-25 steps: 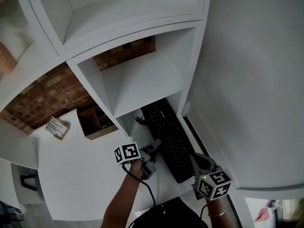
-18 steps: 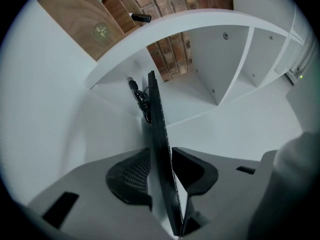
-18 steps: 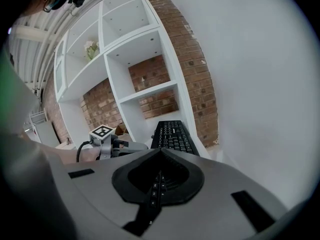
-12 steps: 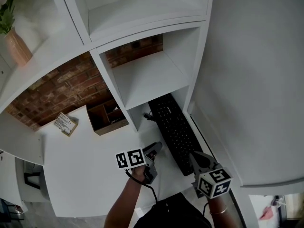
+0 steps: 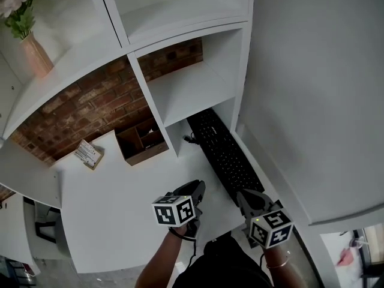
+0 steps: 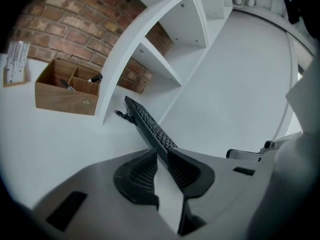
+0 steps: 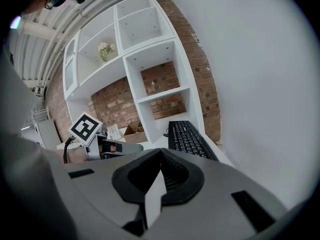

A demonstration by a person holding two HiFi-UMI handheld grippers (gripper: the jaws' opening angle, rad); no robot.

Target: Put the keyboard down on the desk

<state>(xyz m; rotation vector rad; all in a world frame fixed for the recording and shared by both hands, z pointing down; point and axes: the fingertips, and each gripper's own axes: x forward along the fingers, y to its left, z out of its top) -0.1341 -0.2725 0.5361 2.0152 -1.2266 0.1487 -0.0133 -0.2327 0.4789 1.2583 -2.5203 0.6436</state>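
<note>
step: keyboard (image 5: 227,155) looks flat on counter (image 5: 108,215), just ahead of both jaws, far end under shelf (image 5: 192,95) | left gripper (image 6: 161,153): jaws narrow gap, just been closing, nothing between | right gripper (image 7: 160,152): jaws together, empty | next: pull back clear, no nudging

Left gripper (image 6: 159,153) jaws just closing, empty; right gripper (image 7: 160,152) jaws together.

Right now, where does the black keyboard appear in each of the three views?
Head view: keyboard right of centre, lying diagonally on the desk.
Left gripper view: keyboard at centre, running up-left.
Right gripper view: keyboard right of centre.
Shared landmark: the brick wall behind the shelves.
</note>
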